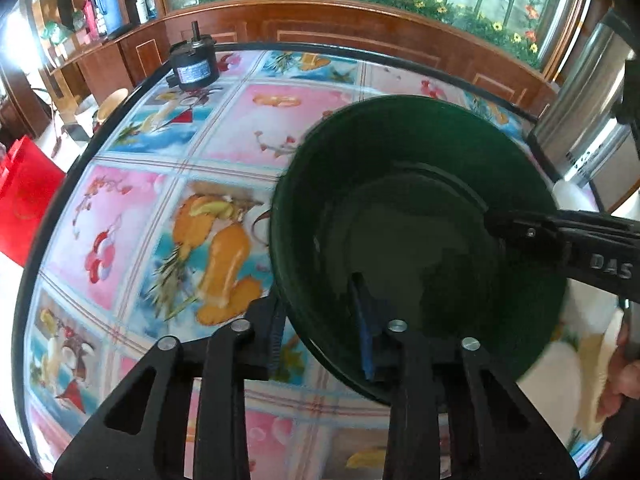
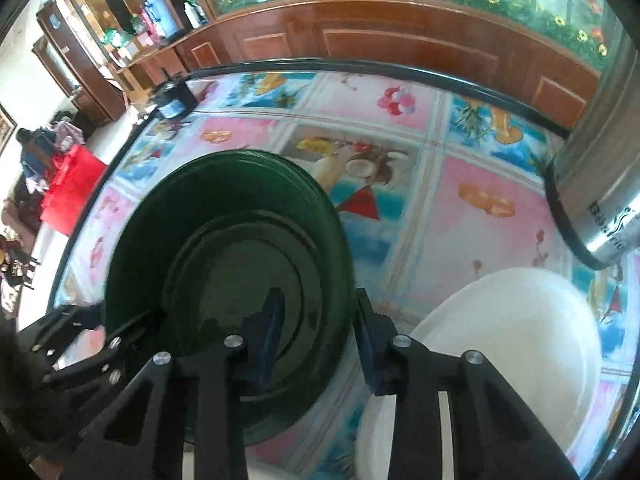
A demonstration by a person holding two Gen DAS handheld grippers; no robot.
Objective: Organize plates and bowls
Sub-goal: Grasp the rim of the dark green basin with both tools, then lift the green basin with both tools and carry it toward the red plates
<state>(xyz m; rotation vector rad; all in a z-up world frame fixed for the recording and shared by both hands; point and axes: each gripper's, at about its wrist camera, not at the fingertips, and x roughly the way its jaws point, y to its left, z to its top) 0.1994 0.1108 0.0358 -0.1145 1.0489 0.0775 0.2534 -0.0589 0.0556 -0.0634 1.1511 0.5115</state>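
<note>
Here the green bowl (image 1: 416, 236) sits straddled at its rim by both grippers, one from each side. It appears tilted off the bench (image 1: 224, 128), though motion blur leaves unclear whether its base touches the cloth.

Left gripper (image 1: 320, 332): one finger lies inside the bowl against the near wall, the other outside it, so the wall runs between the two fingers. They stand narrowly apart and seem to pinch the wall, though contact of the outer pad is hidden.

Right gripper (image 2: 316, 332): likewise one finger inside the bowl, the other just outside the rim. A visible gap remains between the outer pad and the bowl wall, so this pair straddles the rim without clearly clamping it. In the left wrist view its inner finger reaches over the far-right rim into the bowl.

The bowl is round, so it has no long axis; the rim section held by each pair runs across the fingers. Both hands are equally near.

A white plate (image 2: 516, 340) lies just right of the right fingers, partly beneath them. A steel pot (image 2: 600, 184) stands beyond it, well apart from the bowl. A small black motor (image 1: 194, 64) rests at the far bench edge.

Judged next step: carrying the bowl toward the plate, which turns on both pairs holding opposite rim points.
</note>
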